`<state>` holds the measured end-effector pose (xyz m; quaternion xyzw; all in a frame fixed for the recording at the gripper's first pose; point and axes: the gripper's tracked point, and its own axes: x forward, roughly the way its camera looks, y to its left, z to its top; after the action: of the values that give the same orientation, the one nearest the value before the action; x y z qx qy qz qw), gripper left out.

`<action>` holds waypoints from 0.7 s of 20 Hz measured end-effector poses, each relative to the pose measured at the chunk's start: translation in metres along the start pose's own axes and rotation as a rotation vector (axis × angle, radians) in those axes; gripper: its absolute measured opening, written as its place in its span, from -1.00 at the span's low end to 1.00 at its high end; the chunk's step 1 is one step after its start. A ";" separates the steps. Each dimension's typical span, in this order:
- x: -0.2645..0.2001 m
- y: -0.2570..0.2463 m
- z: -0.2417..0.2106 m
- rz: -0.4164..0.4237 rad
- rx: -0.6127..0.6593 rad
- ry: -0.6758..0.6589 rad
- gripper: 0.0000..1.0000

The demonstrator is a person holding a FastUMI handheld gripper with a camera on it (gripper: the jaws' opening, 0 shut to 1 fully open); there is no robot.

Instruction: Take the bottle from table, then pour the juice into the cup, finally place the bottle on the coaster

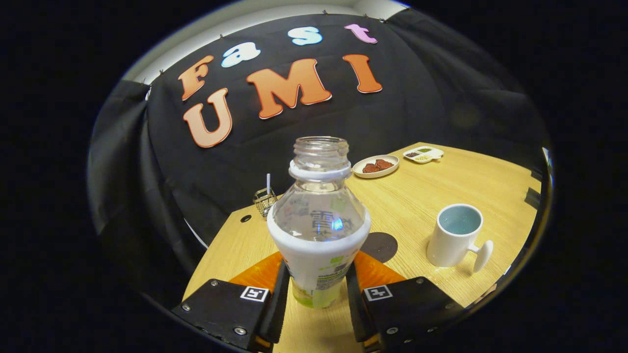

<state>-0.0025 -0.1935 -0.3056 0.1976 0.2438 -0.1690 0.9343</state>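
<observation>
The tool [316, 289] is closed on the lower body of the bottle [318, 220], both fingers [279, 294] pressed against its labelled sides, and the bottle is held upright between them with its cap off and its open mouth uppermost. From the bottle, the cup [455, 235] is found ahead and to the right on the surface [431, 181], well apart, mouth up and handle turned toward the tool. The dark round coaster [381, 246] lies between bottle and cup, just beyond the bottle's right shoulder, so a pour is judged to call for a carry and tilt rightward.

clear glossy plastic bottle [318, 215], matt wood-grain table [417, 196]
</observation>
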 end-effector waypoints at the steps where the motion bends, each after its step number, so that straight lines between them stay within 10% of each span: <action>1: 0.002 -0.003 0.002 0.002 0.040 0.005 0.12; 14: 0.014 -0.032 0.021 0.062 0.580 -0.003 0.11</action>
<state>0.0043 -0.2335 -0.3052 0.4636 0.1777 -0.2031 0.8439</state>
